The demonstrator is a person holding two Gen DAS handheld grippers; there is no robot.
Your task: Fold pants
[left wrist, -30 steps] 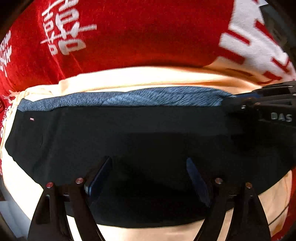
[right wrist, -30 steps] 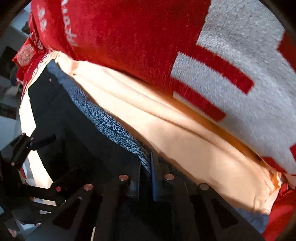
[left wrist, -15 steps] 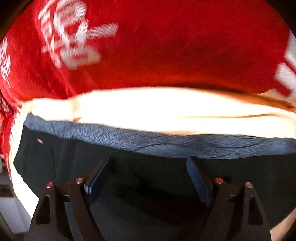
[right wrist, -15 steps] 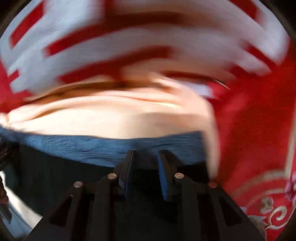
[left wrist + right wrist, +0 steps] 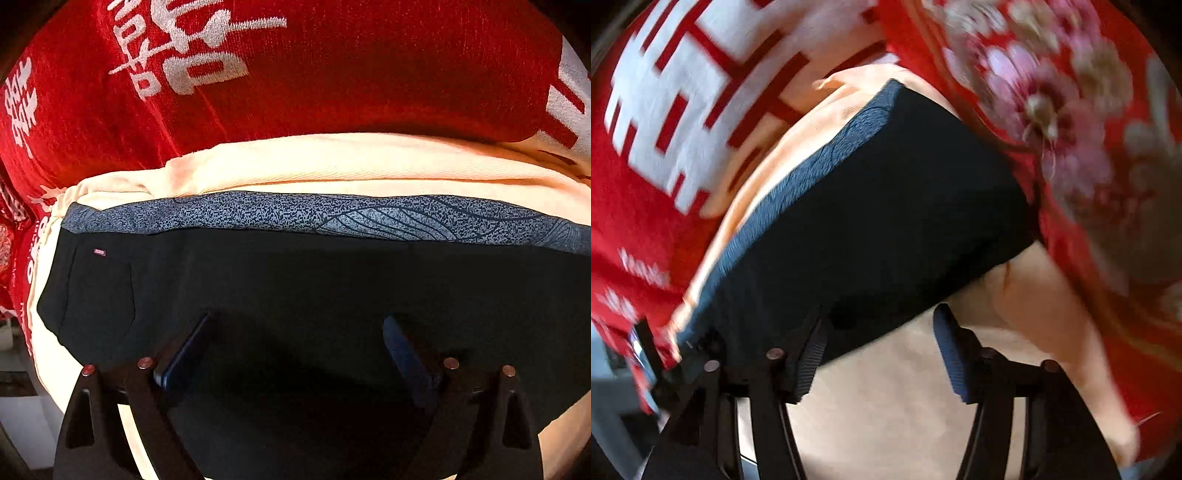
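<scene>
Left wrist view shows the black pants [image 5: 295, 280] lying as a flat folded band on a cream sheet [image 5: 332, 162], with a blue-grey patterned layer [image 5: 332, 214] showing along their far edge and a red blanket with white characters [image 5: 332, 74] beyond that. As a judgement, the fold looks largely made, with perhaps a last fold or smoothing left. The left tongs [image 5: 295, 350] stand wide over the middle of the pants, gripping nothing; whether their tips touch the cloth cannot be told. Right wrist view, blurred, shows the right end of the pants [image 5: 879, 206] squared off. The right tongs [image 5: 879, 350] are also wide and empty, the left finger over the pants' near edge, the right finger over the cream sheet [image 5: 905, 406].
</scene>
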